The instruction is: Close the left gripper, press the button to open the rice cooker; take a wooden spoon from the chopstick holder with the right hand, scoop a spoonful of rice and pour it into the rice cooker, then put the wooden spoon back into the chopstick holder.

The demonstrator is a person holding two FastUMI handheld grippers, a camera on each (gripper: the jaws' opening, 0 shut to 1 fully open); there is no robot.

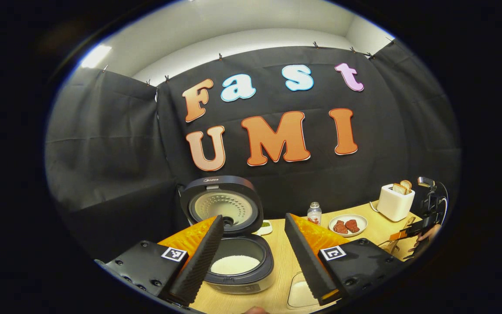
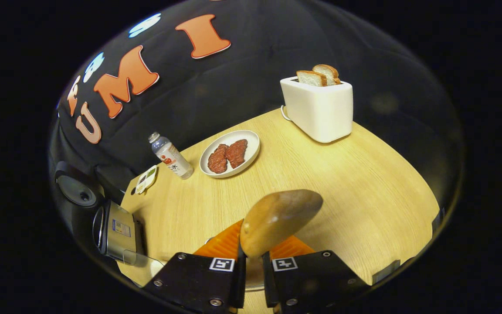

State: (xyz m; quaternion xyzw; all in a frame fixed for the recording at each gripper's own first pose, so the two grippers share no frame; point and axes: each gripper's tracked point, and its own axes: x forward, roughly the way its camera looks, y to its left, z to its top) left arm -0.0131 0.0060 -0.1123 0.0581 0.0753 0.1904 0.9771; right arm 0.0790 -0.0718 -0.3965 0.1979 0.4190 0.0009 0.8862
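We saw a pale wood-grain bench carrying the round dark rice cooker, its lid upright and white rice lying in the pot. A boxy white toaster held two bread slices; a white plate bore two reddish meat pieces beside a small clear bottle. The left hand-held gripper stood spread, ribbed black fingers apart. The right hand-held gripper pinched the smooth wooden spoon, bowl raised above the bench.

One toaster (two bread slices), one plate, two meat pieces, one bottle.
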